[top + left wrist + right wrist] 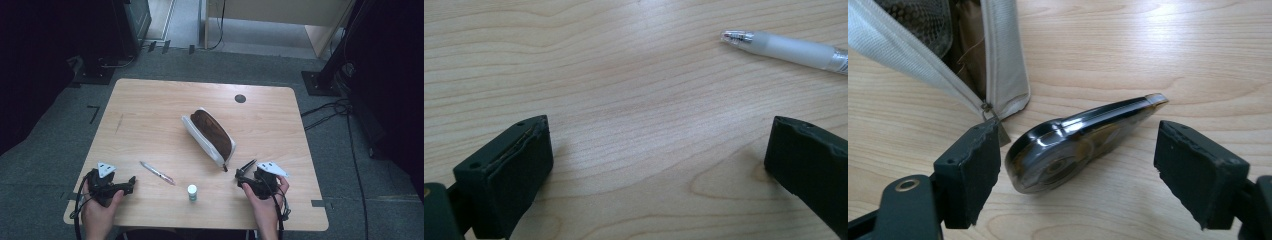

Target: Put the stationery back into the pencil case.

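A white pencil case (pixel 207 132) with a brown lining lies open in the middle of the wooden table (pixel 150 110). Its zipper end (pixel 1003 75) shows at the top left of the right gripper view. A black tape dispenser (pixel 1073 145) lies flat on the table between the jaws of my right gripper (pixel 1078 165). The jaws stand open around it, with a clear gap on the right side. The dispenser (pixel 247 165) sits just off the case's near end. My left gripper (pixel 659 155) rests open and holds nothing. A translucent pen (pixel 789 49) lies beyond its right jaw.
A small white bottle with a green label (pixel 192 192) stands near the front edge between my hands. The pen (pixel 157 173) lies to its left. A black grommet (pixel 240 98) sits in the far part of the table. Cables and stand bases lie on the floor around.
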`<state>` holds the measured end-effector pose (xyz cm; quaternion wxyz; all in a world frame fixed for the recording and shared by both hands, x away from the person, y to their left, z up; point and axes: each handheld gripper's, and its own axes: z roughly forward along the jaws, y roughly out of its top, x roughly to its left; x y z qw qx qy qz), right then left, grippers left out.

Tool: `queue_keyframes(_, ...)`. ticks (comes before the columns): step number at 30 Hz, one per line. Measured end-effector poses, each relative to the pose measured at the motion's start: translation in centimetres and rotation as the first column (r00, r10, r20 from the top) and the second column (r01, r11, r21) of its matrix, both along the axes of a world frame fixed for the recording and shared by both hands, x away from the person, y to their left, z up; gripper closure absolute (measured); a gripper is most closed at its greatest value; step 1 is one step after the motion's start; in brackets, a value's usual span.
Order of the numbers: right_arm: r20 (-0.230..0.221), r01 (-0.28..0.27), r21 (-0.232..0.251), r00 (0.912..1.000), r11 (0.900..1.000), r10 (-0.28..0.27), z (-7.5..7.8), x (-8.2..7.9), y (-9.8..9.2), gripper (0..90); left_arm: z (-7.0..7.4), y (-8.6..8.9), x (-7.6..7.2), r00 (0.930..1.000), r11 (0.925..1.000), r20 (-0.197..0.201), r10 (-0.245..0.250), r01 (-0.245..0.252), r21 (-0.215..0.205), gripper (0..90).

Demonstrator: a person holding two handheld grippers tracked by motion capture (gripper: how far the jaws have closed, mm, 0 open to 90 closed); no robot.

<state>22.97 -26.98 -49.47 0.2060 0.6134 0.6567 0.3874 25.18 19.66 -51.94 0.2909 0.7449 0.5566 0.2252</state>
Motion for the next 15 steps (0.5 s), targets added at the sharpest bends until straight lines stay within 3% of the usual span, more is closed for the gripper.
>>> queue_keyframes(8, 0.011, 0.038, 0.016, 0.9992, 0.999, -0.038, -0.3, -0.1, 1.3, 14.1, 0.0, 0.0, 0.0, 1.0000, 1.0000, 0.000, 0.000, 0.000, 0.000, 0.0)
queue_keyframes(15, -0.008, 0.100, -0.029, 0.9949, 0.995, -0.100, -0.9, 0.1, 2.5, 14.1, 0.0, 0.0, 0.0, 1.0000, 1.0000, 0.000, 0.000, 0.000, 0.000, 0.0)
